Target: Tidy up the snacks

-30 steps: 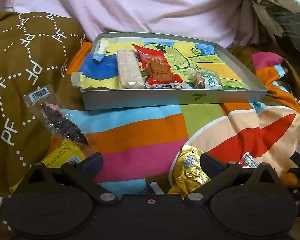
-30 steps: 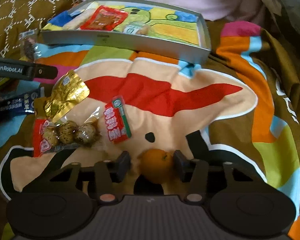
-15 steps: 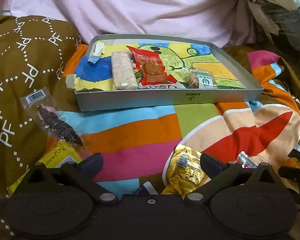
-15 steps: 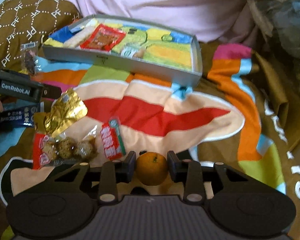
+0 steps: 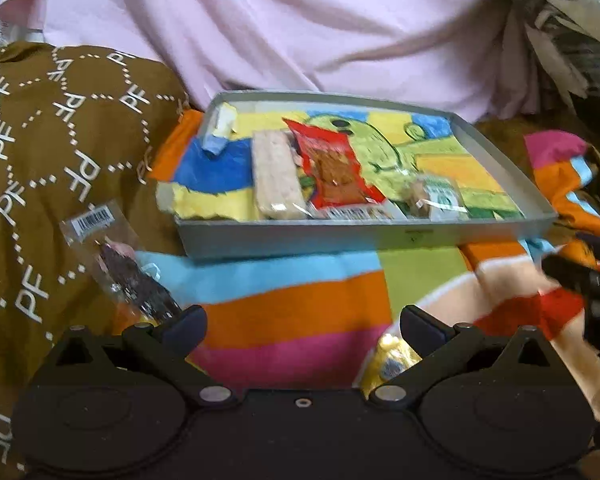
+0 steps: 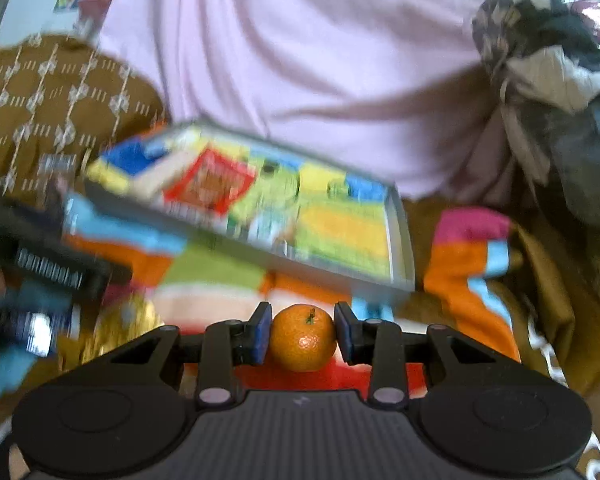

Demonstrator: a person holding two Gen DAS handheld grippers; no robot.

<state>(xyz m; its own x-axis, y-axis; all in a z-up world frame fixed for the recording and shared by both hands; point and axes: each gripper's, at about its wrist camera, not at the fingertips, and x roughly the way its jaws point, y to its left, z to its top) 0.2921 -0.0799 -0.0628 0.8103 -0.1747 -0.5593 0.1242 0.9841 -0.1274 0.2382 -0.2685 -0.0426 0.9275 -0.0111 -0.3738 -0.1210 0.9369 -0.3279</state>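
Across the whole bed lies a striped blanket (image 5: 300, 312) in orange, pink, blue and green, with a brown lettered cover (image 5: 52, 168) bunched on the left and pale pink fabric (image 5: 320, 28) heaped behind. On the blanket, toward the back, sits a shallow grey tray (image 5: 340, 238) with a bright cartoon lining. Three snacks already lie in it: a pale long bar (image 5: 276, 176), a red packet (image 5: 336, 168) just beside it, and a small green-labelled packet (image 5: 432, 196) to the right. The right half of the tray floor shows bare lining; its low front wall faces both tools.

The left gripper (image 5: 304, 328) has its jaws wide apart with nothing between them, low over the blanket in front of the tray. A clear packet with a dark snack (image 5: 128, 276) lies on the brown cover near its left finger, and a gold foil packet (image 5: 392, 360) peeks out by its right finger.

The right gripper (image 6: 302, 334) is clamped on a small orange (image 6: 302, 338), the blue pads (image 6: 262, 334) pressing both sides, stem up. It is held in front of the tray's near right corner; this view is blurred. The stretch of blanket between orange and tray is open.
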